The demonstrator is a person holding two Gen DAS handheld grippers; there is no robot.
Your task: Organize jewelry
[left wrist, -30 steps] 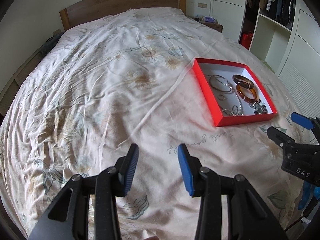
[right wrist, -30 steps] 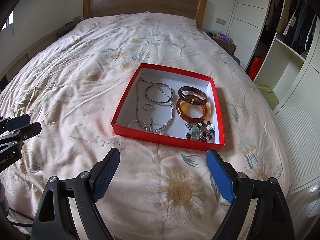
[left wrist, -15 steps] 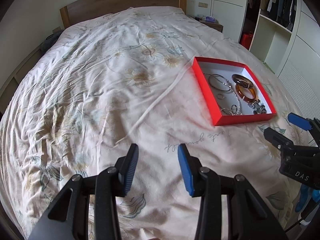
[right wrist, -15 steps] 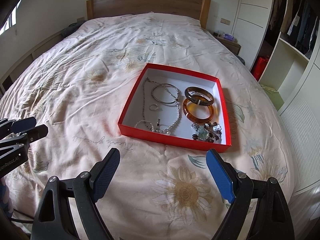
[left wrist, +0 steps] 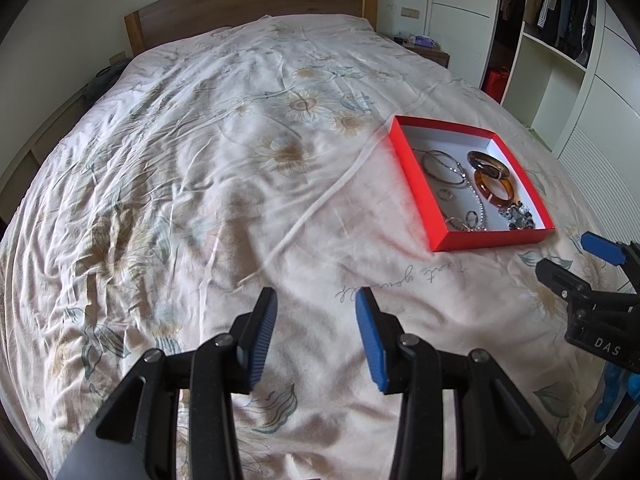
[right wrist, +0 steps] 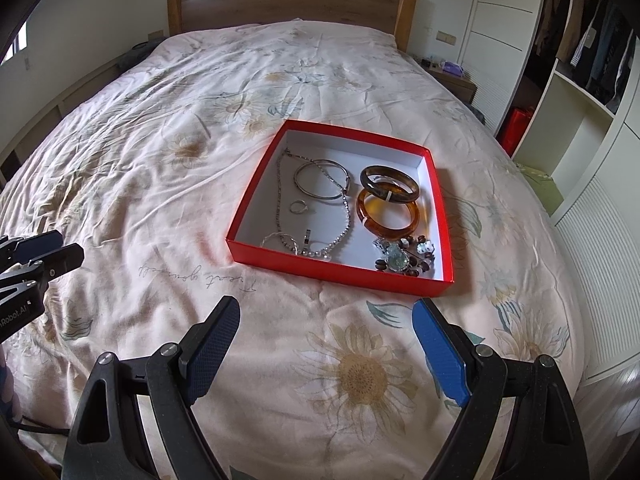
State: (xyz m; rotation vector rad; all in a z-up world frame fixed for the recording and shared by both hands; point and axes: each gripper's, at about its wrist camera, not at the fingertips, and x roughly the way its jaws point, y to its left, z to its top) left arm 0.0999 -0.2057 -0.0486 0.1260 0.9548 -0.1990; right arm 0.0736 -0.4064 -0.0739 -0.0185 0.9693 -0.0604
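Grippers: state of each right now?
Left gripper: open, holding nothing, over the bedspread.
Right gripper: open wide, holding nothing, just short of the red box.

"DAS" on right gripper (left wrist: 576,258); "Robot.AI" on left gripper (right wrist: 44,249).
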